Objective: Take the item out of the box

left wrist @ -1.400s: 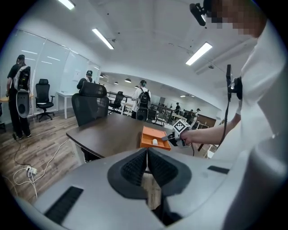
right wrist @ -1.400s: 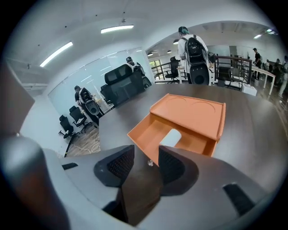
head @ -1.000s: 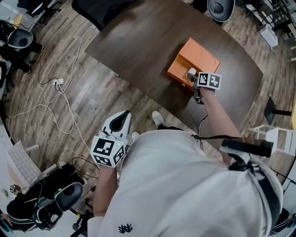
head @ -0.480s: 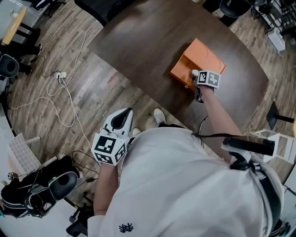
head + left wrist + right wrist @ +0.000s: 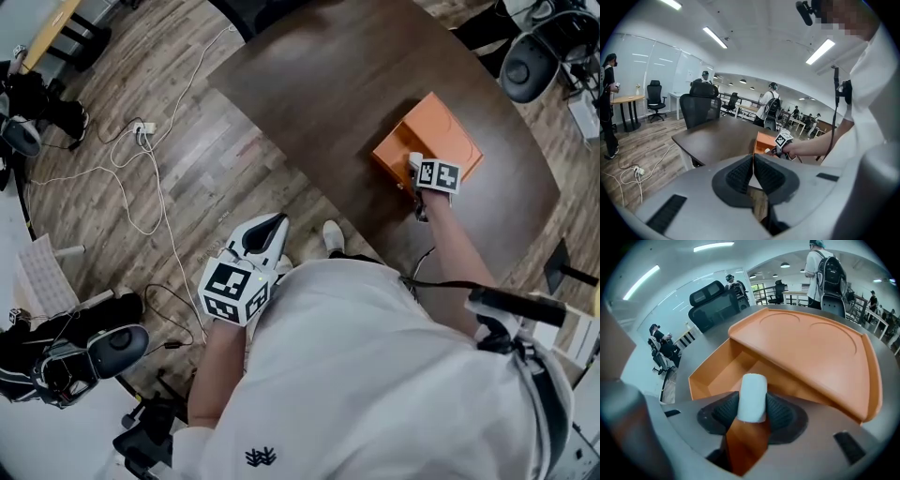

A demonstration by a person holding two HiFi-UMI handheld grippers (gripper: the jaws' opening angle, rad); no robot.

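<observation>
Right gripper (image 5: 752,404) is at the box's open near edge. Its fingers have just been closing and now press on both sides of the white roll (image 5: 753,390). The roll is inside the box (image 5: 717,376), just behind the near wall, so it's gripped but not out yet.
Left gripper (image 5: 753,163): fingers together, nothing between them. It's well away from the box, off the desk (image 5: 356,84) and over the floor.

Risks, my read:
- The lid (image 5: 811,348) lies skewed over the far part of the box, with only the near part open. If the lift drifts toward the lid, the roll could clip its edge and get knocked loose.
- The fingers hold the roll at one end and the rest sticks out past the tips. It could pivot or slide out if it's bumped or swung fast.
- Nothing steadies the box. If the roll rubs the near wall on the way up, the box may drag or tilt with it, and it sits fairly near the desk edge.

Writing: nothing readable on the box, lid or roll, and no brand or label shows. There are only black-and-white square patterns on the marker cubes (image 5: 438,175) and a small dark emblem on the person's shirt (image 5: 255,459), with no legible letters.
</observation>
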